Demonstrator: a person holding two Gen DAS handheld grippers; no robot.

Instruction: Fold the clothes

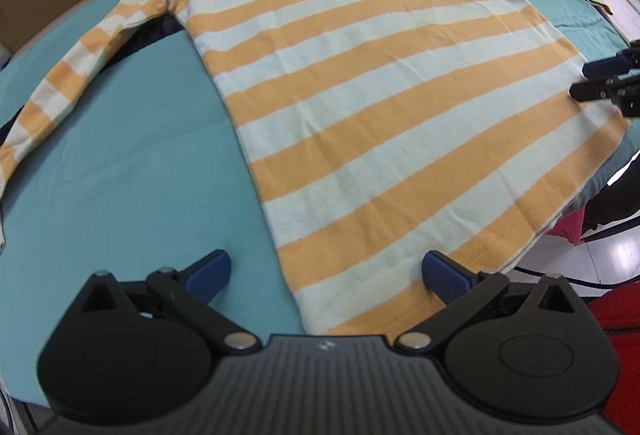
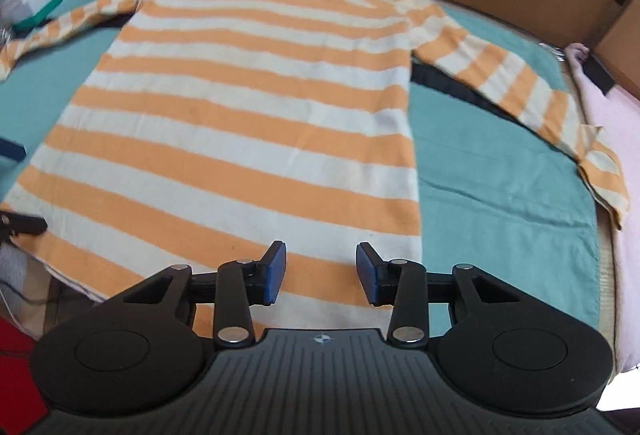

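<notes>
I have the striped sweater [image 1: 360,83] spread flat on the teal sheet [image 1: 120,175] that covers the desk, both sleeves out to the sides. My left gripper [image 1: 326,275] stands with its jaws wide apart and nothing pinched. The sweater's lower left corner lies between and just ahead of them: the left jaw sits over bare sheet, the right jaw over the hem. My right gripper [image 2: 322,269] has its jaws partly open, a modest gap with no cloth clamped. The hem near the sweater's right side edge sits directly under and ahead of them. That edge runs just beyond the right jaw. The right sleeve [image 2: 520,87] angles away, well off to that same side, toward a pale pink cloth [image 2: 616,139].
</notes>
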